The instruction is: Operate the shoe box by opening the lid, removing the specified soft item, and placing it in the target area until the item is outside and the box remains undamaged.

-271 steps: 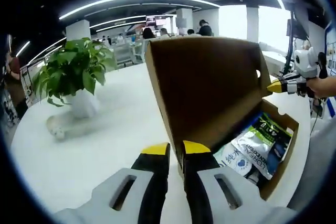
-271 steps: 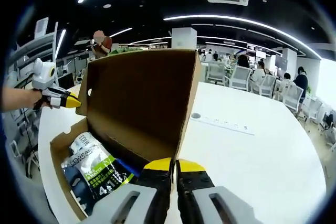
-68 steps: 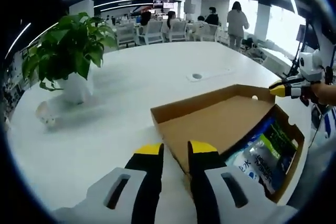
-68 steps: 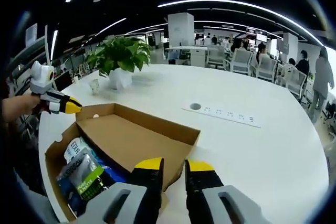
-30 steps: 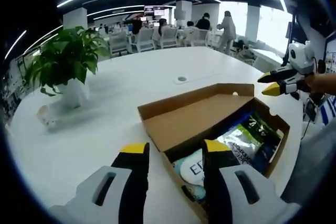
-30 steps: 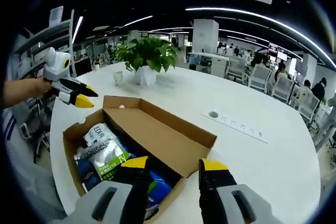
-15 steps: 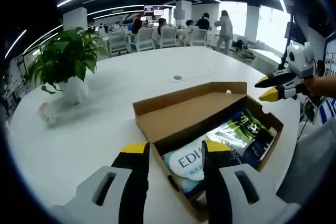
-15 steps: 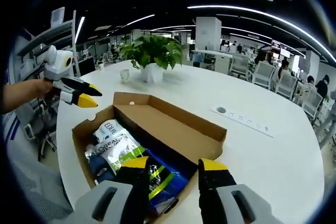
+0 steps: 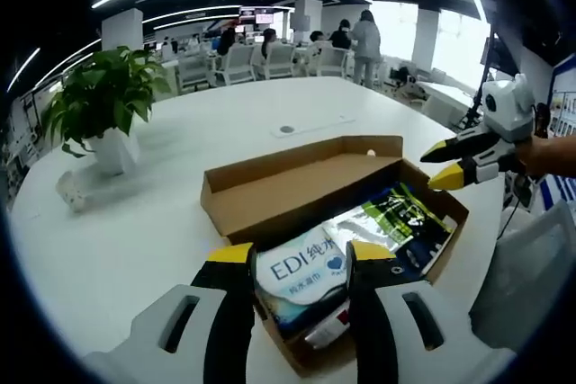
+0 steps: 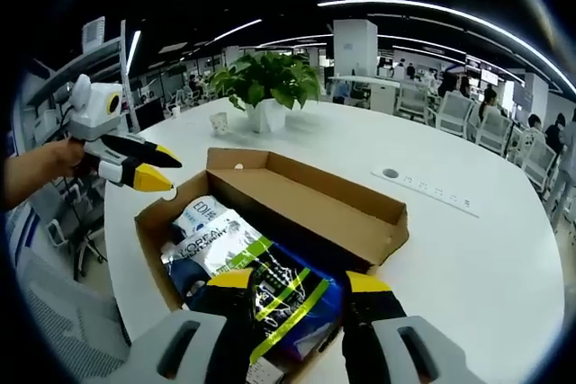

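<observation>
The brown shoe box [image 9: 297, 359] [image 10: 149, 233] lies on the white table with its lid [image 9: 306, 188] [image 10: 315, 209] folded flat open behind it. Inside are soft packs: a white "EDI" pack [image 9: 301, 267] [image 10: 202, 215], a silver-green pack [image 9: 387, 213] [image 10: 225, 249] and a blue pack with green stripes [image 10: 288, 292]. My left gripper [image 9: 303, 254] [image 10: 160, 173] is open just above the near end of the box. My right gripper [image 10: 299, 281] [image 9: 448, 164] is open over the opposite end. Neither holds anything.
A potted green plant [image 9: 94, 105] [image 10: 268, 78] and a small white cup [image 9: 72, 191] [image 10: 219, 121] stand beyond the box. A power strip [image 10: 432, 193] and a round cable hole [image 9: 286, 129] [image 10: 390, 173] sit in the tabletop. Office chairs and people are far behind.
The lid, upright nine seconds ago, has come down flat behind the box. Both grippers went from nearly shut to open, and both have moved in over the packs.
</observation>
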Demonstrator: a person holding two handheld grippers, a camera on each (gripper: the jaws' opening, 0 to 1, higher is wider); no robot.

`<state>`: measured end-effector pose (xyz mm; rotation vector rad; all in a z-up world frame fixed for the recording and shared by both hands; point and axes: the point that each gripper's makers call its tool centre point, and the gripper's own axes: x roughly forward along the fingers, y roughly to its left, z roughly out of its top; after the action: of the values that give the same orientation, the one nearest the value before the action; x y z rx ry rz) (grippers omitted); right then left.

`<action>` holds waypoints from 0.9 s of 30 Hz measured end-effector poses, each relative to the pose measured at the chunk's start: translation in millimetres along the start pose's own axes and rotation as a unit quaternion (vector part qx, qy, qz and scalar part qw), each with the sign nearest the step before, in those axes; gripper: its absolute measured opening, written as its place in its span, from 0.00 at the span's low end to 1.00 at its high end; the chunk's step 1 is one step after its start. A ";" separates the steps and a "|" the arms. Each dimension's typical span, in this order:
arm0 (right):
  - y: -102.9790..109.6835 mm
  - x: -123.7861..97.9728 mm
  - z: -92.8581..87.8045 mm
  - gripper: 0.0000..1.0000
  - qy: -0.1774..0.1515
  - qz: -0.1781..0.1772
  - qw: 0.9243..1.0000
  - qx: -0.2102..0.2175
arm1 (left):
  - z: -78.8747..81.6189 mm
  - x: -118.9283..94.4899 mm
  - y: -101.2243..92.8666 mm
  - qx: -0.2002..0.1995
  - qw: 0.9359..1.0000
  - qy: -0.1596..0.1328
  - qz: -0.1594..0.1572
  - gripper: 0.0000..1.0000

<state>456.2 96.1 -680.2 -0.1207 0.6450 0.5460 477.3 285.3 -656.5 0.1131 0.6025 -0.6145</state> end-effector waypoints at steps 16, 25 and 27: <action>13.1 7.6 -18.5 0.35 0.027 0.003 0.999 0.016 | -24.9 10.9 -30.2 -0.015 0.999 0.034 -0.033 0.37; 18.2 14.1 -29.0 0.35 0.053 -0.002 0.998 0.025 | -42.2 14.4 -38.0 -0.030 0.997 0.062 -0.043 0.35; 18.4 14.7 -29.9 0.35 0.056 -0.003 0.998 0.031 | -44.9 14.6 -38.9 -0.035 0.996 0.067 -0.044 0.34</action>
<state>440.3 110.2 -711.8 -0.0944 0.7697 0.5154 442.2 258.4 -698.7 0.0621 0.7611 -0.6749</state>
